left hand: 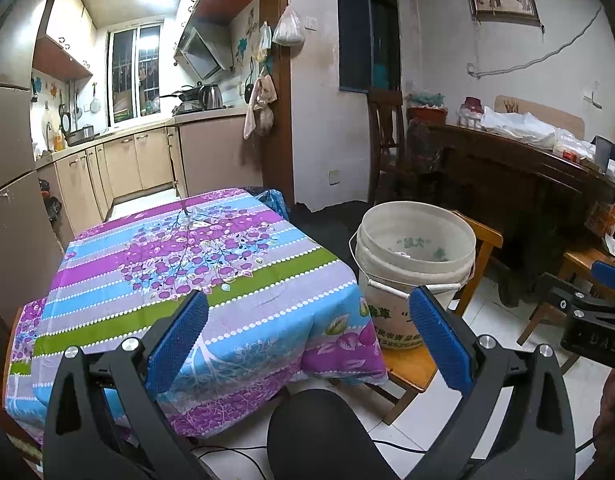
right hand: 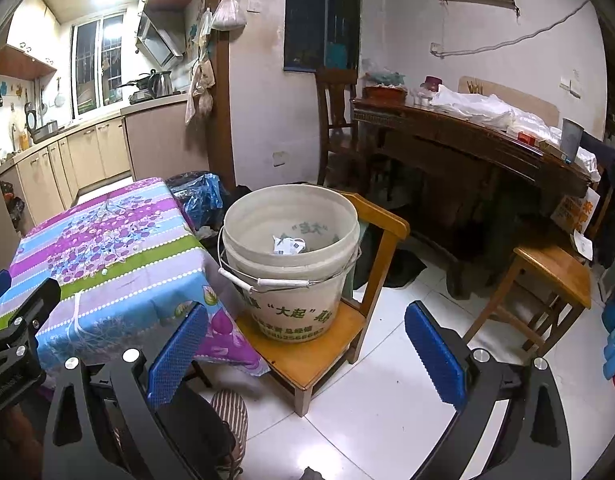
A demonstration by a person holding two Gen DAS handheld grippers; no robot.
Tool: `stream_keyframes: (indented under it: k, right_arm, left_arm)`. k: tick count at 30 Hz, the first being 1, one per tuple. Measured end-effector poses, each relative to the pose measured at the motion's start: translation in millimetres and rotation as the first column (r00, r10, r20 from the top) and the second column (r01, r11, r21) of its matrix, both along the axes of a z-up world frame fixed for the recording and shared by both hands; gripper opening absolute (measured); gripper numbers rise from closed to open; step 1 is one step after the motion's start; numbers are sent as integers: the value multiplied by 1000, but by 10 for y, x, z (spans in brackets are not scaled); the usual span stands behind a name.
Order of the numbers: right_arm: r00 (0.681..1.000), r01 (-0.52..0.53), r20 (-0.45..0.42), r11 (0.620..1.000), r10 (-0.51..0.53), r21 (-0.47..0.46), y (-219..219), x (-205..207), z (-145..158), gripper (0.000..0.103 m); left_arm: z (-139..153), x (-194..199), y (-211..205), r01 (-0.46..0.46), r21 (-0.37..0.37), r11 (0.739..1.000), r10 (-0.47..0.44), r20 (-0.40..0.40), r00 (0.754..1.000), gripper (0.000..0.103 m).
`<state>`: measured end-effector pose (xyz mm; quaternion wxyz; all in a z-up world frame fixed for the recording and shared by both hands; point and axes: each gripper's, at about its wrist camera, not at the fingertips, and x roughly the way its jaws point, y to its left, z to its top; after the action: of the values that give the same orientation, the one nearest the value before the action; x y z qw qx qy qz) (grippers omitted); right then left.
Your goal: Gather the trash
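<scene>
Crumpled paper (right hand: 288, 245) lies in the bucket (right hand: 267, 280); counter (left hand: 155, 280) looks bare; both grippers' fingers (left hand: 179, 340) spread, empty; task seems nearly done.

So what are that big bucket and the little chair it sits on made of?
The bucket looks like off-white plastic, matte and scuffed, with printed lettering and a thin wire handle that seems metal. The chair looks like wood with a glossy orange-brown varnish: faint grain shows and the seat reflects light.

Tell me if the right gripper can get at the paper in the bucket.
Probably yes. The right gripper is open and empty, the bucket on the chair has no lid, and nothing lies between them or covers the paper.
</scene>
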<state>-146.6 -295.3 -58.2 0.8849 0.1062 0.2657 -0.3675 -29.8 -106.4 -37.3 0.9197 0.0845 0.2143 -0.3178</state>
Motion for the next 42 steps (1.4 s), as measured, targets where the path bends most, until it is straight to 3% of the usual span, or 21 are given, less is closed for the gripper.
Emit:
stream_keyframes:
  k: [23, 26, 28, 29, 30, 34, 36, 40, 42]
  right_arm:
    - [1000, 16, -3, 1000, -16, 16, -14, 1, -120, 98]
    - [1000, 16, -2, 1000, -16, 15, -21, -4, -113, 98]
    - [1000, 15, -1, 1000, -15, 15, -23, -5, -114, 98]
    - [1000, 15, 0, 1000, -15, 15, -20, -5, -121, 98]
    - [1000, 15, 1, 1000, -15, 15, -19, -7, -130, 98]
    - [1000, 15, 2, 1000, -15, 20, -10, -7, -143, 98]
    - [1000, 15, 2, 1000, -15, 19, -13, -9, -140, 98]
    - [1000, 13, 2, 1000, -14, 18, -2, -9, -151, 98]
    - [1000, 13, 3, 1000, -13, 17, 22, 0, -177, 98]
  left_arm:
    - [-68, -21, -24, 9, 21, 1000, -9, 0, 1000, 96]
    - [-90, -52, -58, 29, 30, 999, -29, 19, 999, 50]
    - [-125, -28, -76, 49, 35, 998, -49, -14, 999, 41]
    - [-140, -34, -79, 48, 38, 998, -48, -8, 999, 21]
    - [-147, -45, -76, 30, 41, 999, -30, 8, 1000, 16]
    - [-137, -10, -50, 5, 32, 999, -5, -5, 1000, 17]
    - [-136, -18, -43, 15, 32, 999, -15, -11, 1000, 31]
    - [-114, -101, -83, 43, 40, 998, -44, 23, 999, 49]
    - [-107, -143, -99, 51, 45, 998, -53, 41, 998, 69]
